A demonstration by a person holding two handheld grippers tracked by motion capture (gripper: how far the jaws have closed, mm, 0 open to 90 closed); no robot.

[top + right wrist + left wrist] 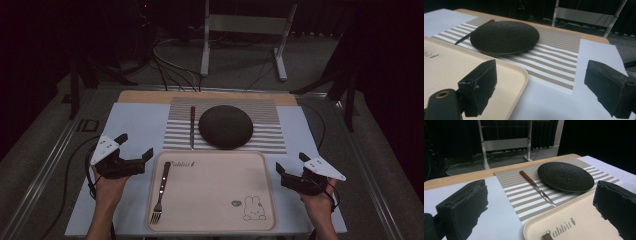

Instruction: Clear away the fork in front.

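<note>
The fork (161,192) lies on the tray (215,227), at the tray's left edge, with tines pointing toward the person. The left gripper (134,146) is held just left of the tray, its jaws wide apart and empty; the right gripper (291,167) is held just right of the tray, its jaws likewise wide and empty. If the fork is taken by its thin handle, it could be pressed flat against the tray and slip, or the tray could be nudged toward the knife (192,127) and plate (226,126) beyond it.
</note>
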